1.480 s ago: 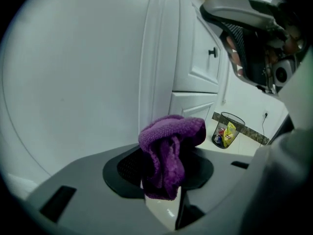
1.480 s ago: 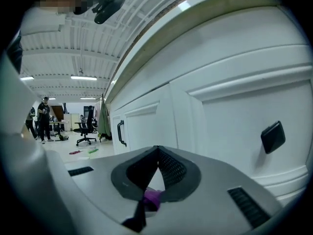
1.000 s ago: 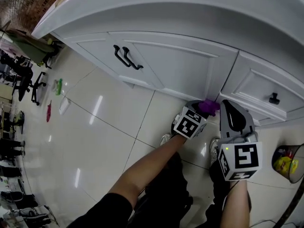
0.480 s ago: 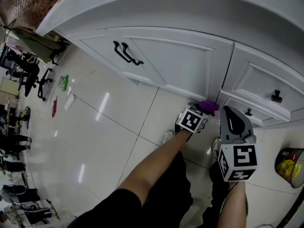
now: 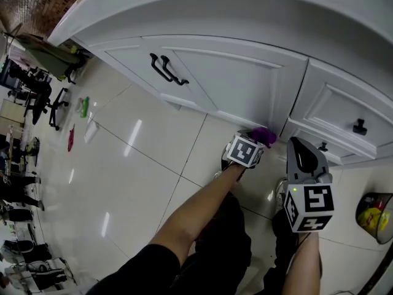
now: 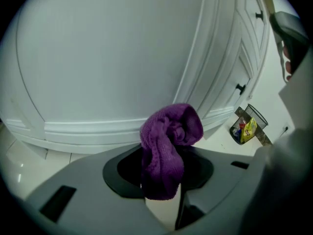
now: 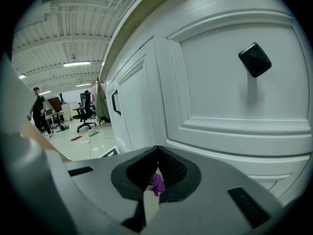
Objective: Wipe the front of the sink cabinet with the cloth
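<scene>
My left arm reaches down and forward, bare forearm stretched out, and carries the left gripper low to the foot of the sink cabinet. Its marker cube faces up at me. Its jaws are clamped on the cloth, a purple terry rag bunched into a thick fold. One lobe curls over to the right and the rest hangs down between the jaws. In the head view the cloth sits at the bottom edge of the cabinet front, just under the seam where the wide door meets the drawer stack. In the left gripper view it lies in front of the base moulding. I cannot tell whether it presses on the white paint or stands just off it. My right arm comes straight up from the lower edge of the head view and holds the right gripper beside the left one. It is a little farther back from the cabinet and points at the drawer fronts. Its jaws are brought together at the tips with nothing between them, and a scrap of the purple rag shows through the slit below them. A black knob sits on the drawer panel ahead of it, and two black handles mark the doors to the left. On the tiled floor to my right stands a wire wastebasket with yellow and red wrappers in it.
</scene>
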Demonstrator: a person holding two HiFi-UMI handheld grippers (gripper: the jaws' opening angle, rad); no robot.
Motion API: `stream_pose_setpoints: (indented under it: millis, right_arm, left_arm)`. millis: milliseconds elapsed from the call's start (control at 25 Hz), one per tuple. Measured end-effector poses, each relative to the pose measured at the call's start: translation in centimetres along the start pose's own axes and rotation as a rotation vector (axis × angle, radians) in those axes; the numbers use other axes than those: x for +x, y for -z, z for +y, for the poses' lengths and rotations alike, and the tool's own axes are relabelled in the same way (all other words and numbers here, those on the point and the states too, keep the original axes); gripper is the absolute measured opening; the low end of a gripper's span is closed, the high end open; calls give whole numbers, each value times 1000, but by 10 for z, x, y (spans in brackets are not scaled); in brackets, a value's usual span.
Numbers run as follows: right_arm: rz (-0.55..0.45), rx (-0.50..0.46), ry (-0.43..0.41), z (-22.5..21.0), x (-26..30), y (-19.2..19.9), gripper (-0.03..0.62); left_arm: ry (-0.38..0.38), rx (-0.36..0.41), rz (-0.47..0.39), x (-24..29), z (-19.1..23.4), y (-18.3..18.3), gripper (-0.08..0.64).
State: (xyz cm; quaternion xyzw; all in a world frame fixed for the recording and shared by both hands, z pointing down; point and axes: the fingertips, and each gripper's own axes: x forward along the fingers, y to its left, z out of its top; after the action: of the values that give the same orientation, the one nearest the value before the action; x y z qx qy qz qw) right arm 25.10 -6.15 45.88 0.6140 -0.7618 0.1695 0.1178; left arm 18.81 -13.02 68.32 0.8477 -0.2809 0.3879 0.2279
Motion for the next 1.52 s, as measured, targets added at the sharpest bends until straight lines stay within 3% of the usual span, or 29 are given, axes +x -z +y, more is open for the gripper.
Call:
stream_pose_setpoints:
  millis: [400,760,1520]
  right_arm:
    - [-78,45,3,-1,-2,-28,0]
    - [-136,25,-13,5,-6,-54,0]
    - [-84,-58,-25,17,2,-49,1]
  left_arm:
    - [10,90,-112,-63,-12,-57,149]
    - [8,101,-229,-128,-28,-111,149]
    - [-69,271,-428,-268,-59,-220,149]
